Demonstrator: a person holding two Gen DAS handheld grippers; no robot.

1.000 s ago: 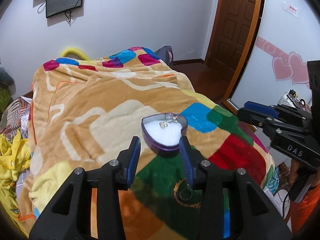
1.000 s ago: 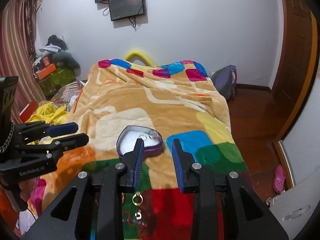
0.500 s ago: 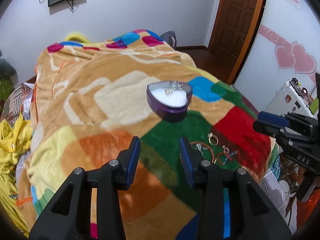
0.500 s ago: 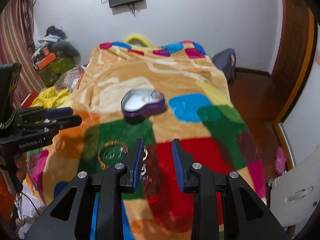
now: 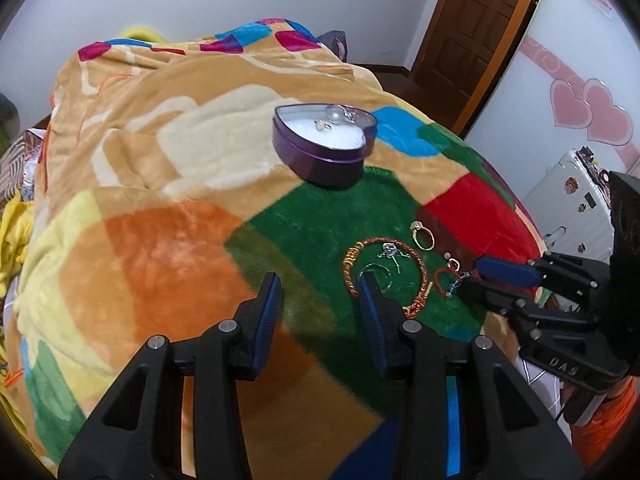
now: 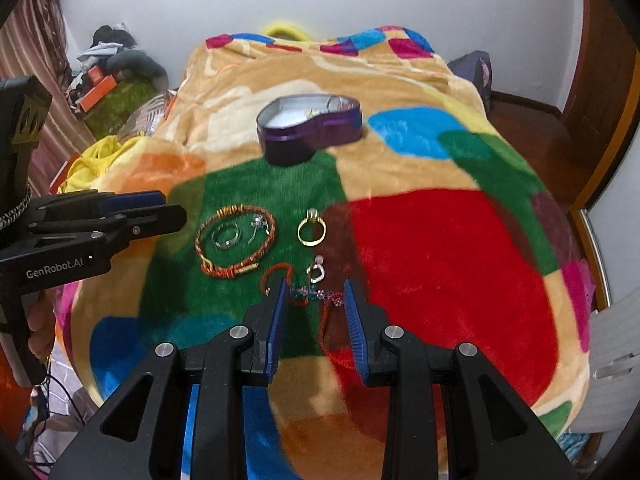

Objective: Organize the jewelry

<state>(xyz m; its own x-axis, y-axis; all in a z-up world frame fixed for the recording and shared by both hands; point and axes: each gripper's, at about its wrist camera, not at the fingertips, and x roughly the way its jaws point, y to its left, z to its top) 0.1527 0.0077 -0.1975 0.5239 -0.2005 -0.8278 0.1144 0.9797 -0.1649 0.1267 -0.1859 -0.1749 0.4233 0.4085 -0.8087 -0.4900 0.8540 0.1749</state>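
A purple heart-shaped tin [image 5: 320, 160] [image 6: 304, 136] with a white lining sits on the blanket, with a few small pieces inside it. On the green patch nearer me lie an orange-gold bracelet [image 6: 234, 242] [image 5: 384, 272], a silver ring [image 6: 227, 236] and a gold ring [image 6: 312, 230] [image 5: 423, 236]. A silver pendant [image 6: 317, 272] and a red beaded cord [image 6: 316, 294] lie just beyond them. My right gripper [image 6: 315, 292] [image 5: 474, 280] hovers open over the red cord. My left gripper [image 5: 320, 284] [image 6: 174, 208] stands open left of the bracelet, holding nothing.
The colourful patchwork blanket [image 5: 168, 240] covers a bed. Yellow cloth [image 6: 94, 156] and clutter lie off its left side. A white suitcase [image 5: 572, 196] stands at the right, with a wooden door [image 5: 476, 28] behind it. A hand [image 6: 40, 330] holds the left gripper.
Both grippers have sunk and tilted down toward the blanket. The tin has moved up in both views and the loose jewelry has come into sight. The jaws kept their width.
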